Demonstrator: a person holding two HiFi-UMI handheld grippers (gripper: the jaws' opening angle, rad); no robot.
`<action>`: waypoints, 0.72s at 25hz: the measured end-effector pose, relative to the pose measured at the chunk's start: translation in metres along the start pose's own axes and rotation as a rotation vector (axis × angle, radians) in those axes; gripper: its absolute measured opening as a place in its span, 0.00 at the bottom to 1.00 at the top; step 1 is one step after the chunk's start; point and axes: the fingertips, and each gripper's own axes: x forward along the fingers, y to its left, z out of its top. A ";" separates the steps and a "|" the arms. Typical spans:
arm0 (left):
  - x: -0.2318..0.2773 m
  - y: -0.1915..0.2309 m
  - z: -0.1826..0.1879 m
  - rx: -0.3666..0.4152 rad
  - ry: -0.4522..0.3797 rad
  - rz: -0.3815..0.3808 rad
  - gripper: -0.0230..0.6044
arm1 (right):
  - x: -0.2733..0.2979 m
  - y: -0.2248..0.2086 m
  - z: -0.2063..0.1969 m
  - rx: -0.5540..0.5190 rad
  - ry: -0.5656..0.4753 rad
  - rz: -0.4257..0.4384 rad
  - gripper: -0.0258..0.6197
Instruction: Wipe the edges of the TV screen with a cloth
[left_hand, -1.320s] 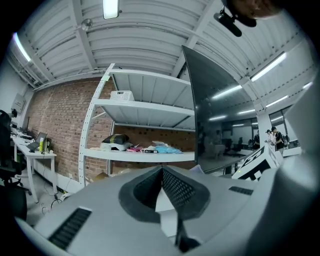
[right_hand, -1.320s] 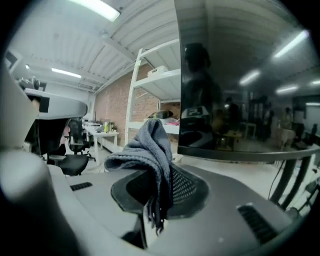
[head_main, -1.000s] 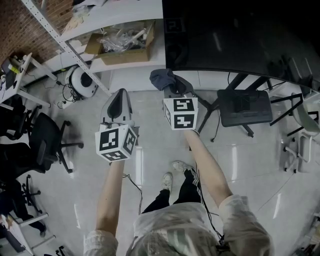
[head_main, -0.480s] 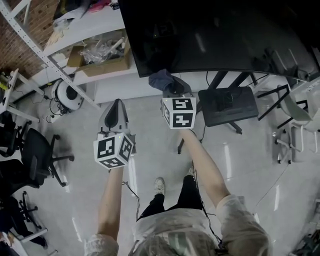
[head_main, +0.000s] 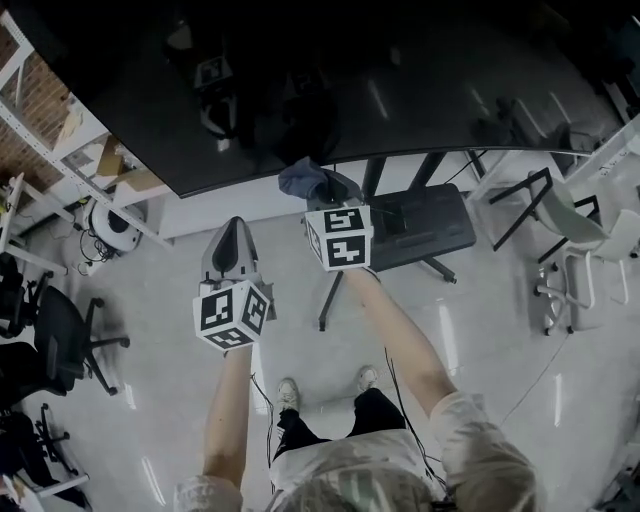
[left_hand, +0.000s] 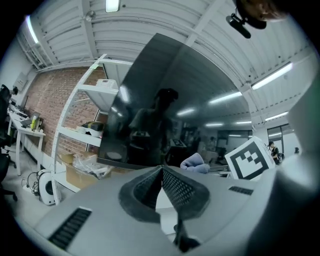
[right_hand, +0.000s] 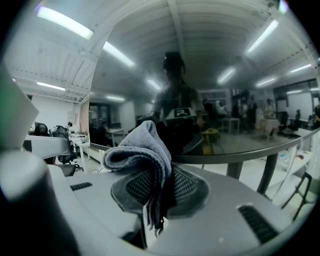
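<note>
A large dark TV screen (head_main: 400, 90) fills the top of the head view, its lower edge (head_main: 330, 165) running just above both grippers. My right gripper (head_main: 322, 186) is shut on a folded blue-grey cloth (head_main: 301, 177), which sits right at that lower edge. In the right gripper view the cloth (right_hand: 145, 150) bulges out over the closed jaws, with the screen (right_hand: 200, 115) close ahead. My left gripper (head_main: 232, 232) is shut and holds nothing, a little below the screen's edge. Seen from the left gripper view, the screen (left_hand: 165, 110) rises ahead and the cloth (left_hand: 196, 163) shows to the right.
The TV's black stand and base (head_main: 420, 225) are under the screen, right of my right gripper. White shelving (head_main: 60, 150) with boxes stands at the left by a brick wall. Office chairs (head_main: 50, 330) are at the far left, a folding chair (head_main: 570, 240) at the right.
The view has moved toward the TV, so the screen now fills the top of the frame. The right gripper with the cloth has come up to the screen's lower edge. Both grippers stay shut.
</note>
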 end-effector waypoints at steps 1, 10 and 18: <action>0.007 -0.018 -0.005 0.000 -0.006 -0.005 0.06 | -0.004 -0.015 -0.003 -0.004 0.000 0.000 0.14; 0.066 -0.151 -0.021 -0.008 -0.014 -0.060 0.06 | -0.033 -0.138 -0.006 -0.088 0.032 -0.006 0.14; 0.116 -0.234 -0.043 -0.007 -0.014 -0.153 0.06 | -0.048 -0.239 -0.025 -0.055 0.053 -0.113 0.14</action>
